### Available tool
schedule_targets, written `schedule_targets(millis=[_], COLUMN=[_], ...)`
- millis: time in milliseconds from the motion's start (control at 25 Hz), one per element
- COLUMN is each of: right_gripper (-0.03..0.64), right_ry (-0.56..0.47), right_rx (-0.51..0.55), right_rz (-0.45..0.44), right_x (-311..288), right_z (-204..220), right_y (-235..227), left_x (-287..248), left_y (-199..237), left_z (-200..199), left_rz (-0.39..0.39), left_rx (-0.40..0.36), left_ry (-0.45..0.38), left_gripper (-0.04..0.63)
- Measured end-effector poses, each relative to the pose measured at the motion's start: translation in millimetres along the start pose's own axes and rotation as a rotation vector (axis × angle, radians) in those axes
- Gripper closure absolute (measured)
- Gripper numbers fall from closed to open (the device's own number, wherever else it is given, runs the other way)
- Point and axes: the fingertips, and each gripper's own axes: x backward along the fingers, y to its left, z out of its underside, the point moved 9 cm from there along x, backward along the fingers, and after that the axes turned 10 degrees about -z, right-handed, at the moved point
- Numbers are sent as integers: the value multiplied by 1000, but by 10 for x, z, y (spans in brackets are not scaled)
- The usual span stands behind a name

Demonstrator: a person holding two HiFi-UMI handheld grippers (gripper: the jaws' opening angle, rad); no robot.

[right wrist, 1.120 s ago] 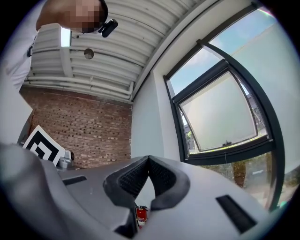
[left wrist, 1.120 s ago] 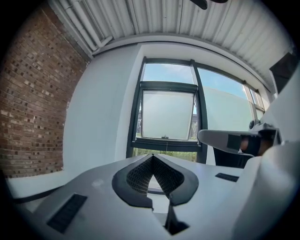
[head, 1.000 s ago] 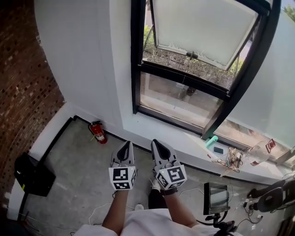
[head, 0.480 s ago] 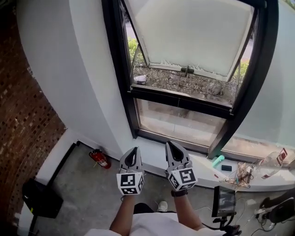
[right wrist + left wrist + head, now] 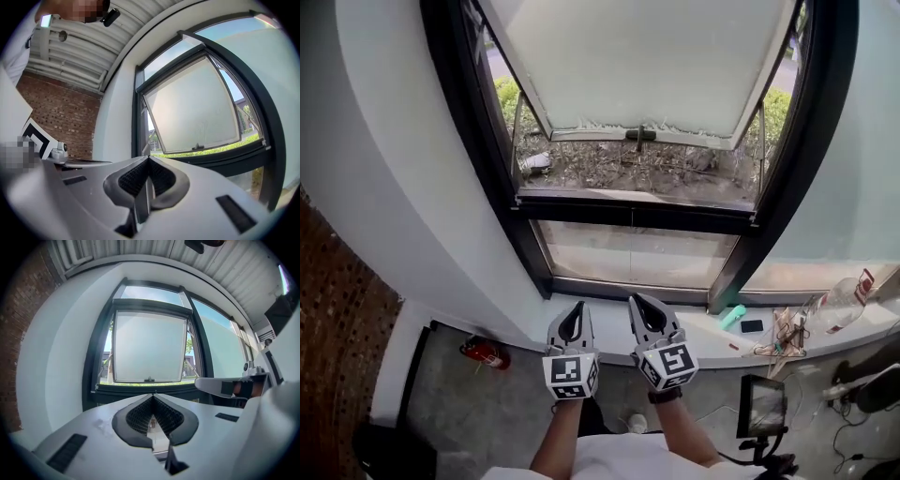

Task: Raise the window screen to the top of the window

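A black-framed window (image 5: 492, 159) fills the wall ahead. Its pale frosted screen panel (image 5: 637, 66) tilts outward, with a small dark handle (image 5: 639, 134) at its lower edge. In the left gripper view the panel (image 5: 149, 347) and handle (image 5: 149, 379) lie straight ahead. In the right gripper view the panel (image 5: 194, 112) lies ahead, to the right. My left gripper (image 5: 574, 306) and right gripper (image 5: 636, 299) point side by side at the sill, well below the handle. Both are shut with nothing between the jaws, touching nothing. The left gripper's (image 5: 153, 395) and the right gripper's (image 5: 148, 158) pads meet.
The white sill (image 5: 703, 339) carries a teal object (image 5: 732, 316), a phone (image 5: 752, 326), tangled wires and a plastic bottle (image 5: 839, 305) at the right. A red fire extinguisher (image 5: 485, 352) stands on the floor at the left, by a brick wall (image 5: 337, 328). A small monitor (image 5: 759, 405) stands at the lower right.
Both grippers have moved forward together toward the window, which now looms larger and more centred. The fire extinguisher has slid behind and to the left. The jaws stay shut.
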Motion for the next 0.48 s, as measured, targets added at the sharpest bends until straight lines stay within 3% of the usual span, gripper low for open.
schedule_targets(millis=[480], right_gripper=[615], right_ry=[-41], right_rx=[114], right_rz=[214], right_x=[-1466], right_z=[-267], right_y=[-515], left_x=[-1730], left_y=[687], left_z=[-434], left_rz=[251], left_rx=[-43], left_ry=[-93], left_gripper=[595])
